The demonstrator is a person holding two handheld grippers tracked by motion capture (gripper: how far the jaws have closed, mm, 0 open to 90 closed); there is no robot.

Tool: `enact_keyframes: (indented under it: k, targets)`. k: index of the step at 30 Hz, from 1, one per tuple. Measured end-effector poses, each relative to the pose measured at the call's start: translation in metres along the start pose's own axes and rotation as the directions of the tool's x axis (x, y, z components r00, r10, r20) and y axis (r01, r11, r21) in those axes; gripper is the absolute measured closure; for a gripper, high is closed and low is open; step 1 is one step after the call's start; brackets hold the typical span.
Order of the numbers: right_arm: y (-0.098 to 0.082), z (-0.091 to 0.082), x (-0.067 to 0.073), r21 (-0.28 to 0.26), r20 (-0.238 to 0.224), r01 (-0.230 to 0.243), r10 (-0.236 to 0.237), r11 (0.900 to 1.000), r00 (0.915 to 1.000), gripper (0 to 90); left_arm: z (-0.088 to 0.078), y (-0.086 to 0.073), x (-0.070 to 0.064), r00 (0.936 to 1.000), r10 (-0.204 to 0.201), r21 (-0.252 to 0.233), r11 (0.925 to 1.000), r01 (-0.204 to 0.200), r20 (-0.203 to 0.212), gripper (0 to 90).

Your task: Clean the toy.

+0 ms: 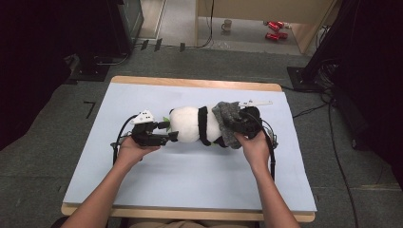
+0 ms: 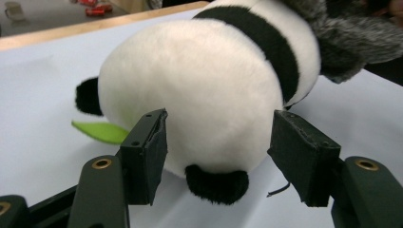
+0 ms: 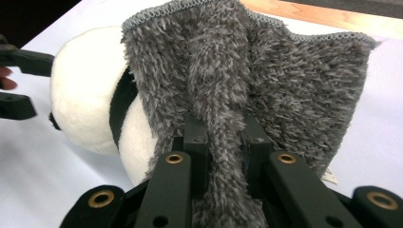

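High view: a plush panda [image 1: 190, 124] lies on its side in the middle of the blue mat [image 1: 190, 175]. A grey cloth [image 1: 228, 121] is draped over the end of the panda nearer the right gripper [image 1: 237, 127], which pinches that cloth. The left gripper [image 1: 168, 130] sits at the panda's other end, beside a green leaf [image 1: 165, 118].

Left gripper view: the panda's round white end [image 2: 199, 90] lies between the two pads [image 2: 152, 152], which stand apart on either side of it. The left pad is at the fur's edge and the right pad looks just clear, so the jaws are open around the panda, not clamped. A black paw [image 2: 216, 185] sits low between the pads; the leaf [image 2: 100, 132] lies left of the panda.

Right gripper view: the jaws are closed on a fold of cloth [image 3: 228, 95] that runs up between them and spreads over the panda [image 3: 90, 95].

The work looks like pulling or wiping the cloth over the panda. To do it well, the left jaws should close firmly on the white end to keep the toy from sliding. The right hand should draw the cloth along the body slowly, keeping its pinch on the fold so the fabric does not slip free.
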State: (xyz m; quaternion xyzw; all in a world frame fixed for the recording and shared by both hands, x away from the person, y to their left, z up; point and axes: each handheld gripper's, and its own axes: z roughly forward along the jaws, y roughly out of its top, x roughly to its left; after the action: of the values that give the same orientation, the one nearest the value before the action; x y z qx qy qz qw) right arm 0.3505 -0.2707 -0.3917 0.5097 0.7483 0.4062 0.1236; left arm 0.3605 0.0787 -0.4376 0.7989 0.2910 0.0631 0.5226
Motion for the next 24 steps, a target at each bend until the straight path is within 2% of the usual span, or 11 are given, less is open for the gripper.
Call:
enact_keyframes:
  k: [4, 6, 8, 12, 16, 20, 21, 24]
  targets:
    - [0.001, 0.001, -0.002, 0.002, 0.001, -0.006, 0.006, 1.000, 1.0000, 77.8, 0.004, -0.002, -0.001, 0.9985, 0.034, 0.014, 0.9993, -0.034, 0.043, 36.7]
    - [0.001, 0.001, -0.003, 0.004, 0.002, -0.004, 0.004, 1.000, 1.0000, 77.8, 0.011, -0.004, -0.002, 0.9979, 0.044, 0.042, 0.9981, -0.046, 0.047, 35.2]
    - [0.002, 0.002, -0.003, 0.002, 0.004, -0.002, 0.002, 1.000, 1.0000, 77.8, 0.018, -0.006, -0.004, 0.9968, 0.068, 0.046, 0.9965, -0.070, 0.042, 32.9]
    - [0.003, 0.004, -0.006, 0.002, 0.010, -0.001, 0.001, 1.000, 1.0000, 77.6, 0.026, -0.007, -0.002, 0.9986, 0.042, 0.026, 0.9987, -0.043, 0.032, 31.5]
    - [0.007, 0.006, -0.010, -0.006, -0.004, -0.023, 0.023, 1.000, 0.9997, 77.4, 0.031, -0.008, 0.002, 0.9997, 0.023, 0.012, 0.9997, -0.023, 0.004, 36.9]
    - [0.009, 0.008, -0.011, -0.022, -0.018, -0.026, 0.026, 0.999, 0.9995, 77.2, 0.036, -0.008, 0.000, 0.9974, 0.004, 0.009, 0.9999, -0.004, -0.072, 44.7]
    - [0.009, 0.007, -0.010, -0.026, -0.016, -0.022, 0.022, 0.999, 0.9996, 77.2, 0.037, -0.008, 0.000, 0.9960, 0.002, 0.013, 0.9999, -0.001, -0.090, 48.5]
    - [0.011, 0.004, -0.007, -0.031, -0.022, -0.018, 0.017, 0.999, 0.9996, 77.7, 0.037, -0.005, -0.001, 0.9928, -0.042, 0.035, 0.9983, 0.047, -0.112, 62.3]
